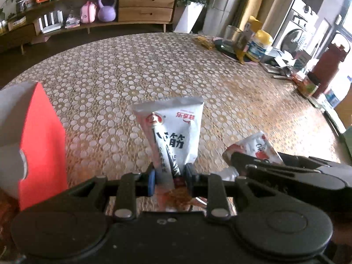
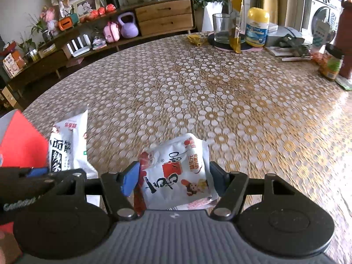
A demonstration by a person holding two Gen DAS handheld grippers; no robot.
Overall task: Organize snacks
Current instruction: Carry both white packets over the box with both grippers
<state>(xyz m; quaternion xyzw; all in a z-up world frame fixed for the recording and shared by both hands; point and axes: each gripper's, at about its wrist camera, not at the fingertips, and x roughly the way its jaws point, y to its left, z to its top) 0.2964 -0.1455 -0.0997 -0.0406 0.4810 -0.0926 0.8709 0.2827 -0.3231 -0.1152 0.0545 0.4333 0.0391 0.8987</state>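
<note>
Fingers of both grippers pinch snack packets, left (image 1: pixel 169 179) grey (image 1: pixel 173 136), right (image 2: pixel 173 179) white (image 2: pixel 180 176); tabletop (image 2: pixel 220 99) ahead lies bare.

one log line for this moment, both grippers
left gripper: shut on silver snack packet | right gripper: shut on white snack pouch | red box: beside

White snack packet (image 1: pixel 173 136) with black lettering, red box (image 1: pixel 41 145), gold-and-white, seemingly floral tablecloth (image 1: pixel 154 70).
</note>
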